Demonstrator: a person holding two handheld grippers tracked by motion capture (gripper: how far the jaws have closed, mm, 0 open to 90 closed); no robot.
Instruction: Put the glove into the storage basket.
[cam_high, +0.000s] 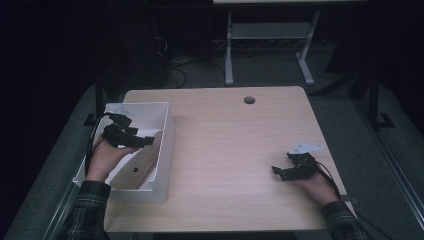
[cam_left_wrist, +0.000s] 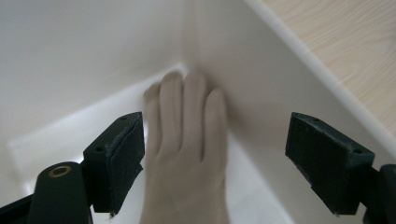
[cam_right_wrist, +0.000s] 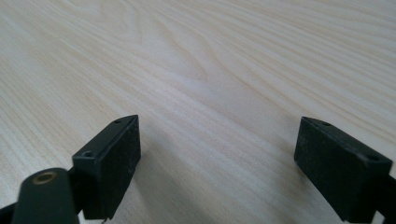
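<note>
Hovering over the white bin (cam_high: 167, 131), the left gripper (cam_left_wrist: 215, 154) has its jaws spread wide, released. Below and between them a beige glove (cam_left_wrist: 187, 140) lies in the bin's corner, touching neither pad. Lifting straight up should keep the jaws clear of the walls. Well apart, the right gripper (cam_right_wrist: 217, 163) rests released above the table (cam_right_wrist: 196, 60).

A: What is seen in the white bin (cam_high: 165, 145)?
B: A pale beige glove (cam_left_wrist: 187, 140) is laid flat along the bottom, fingers toward a corner; its outline is blurred, so rubber is only presumed.
</note>
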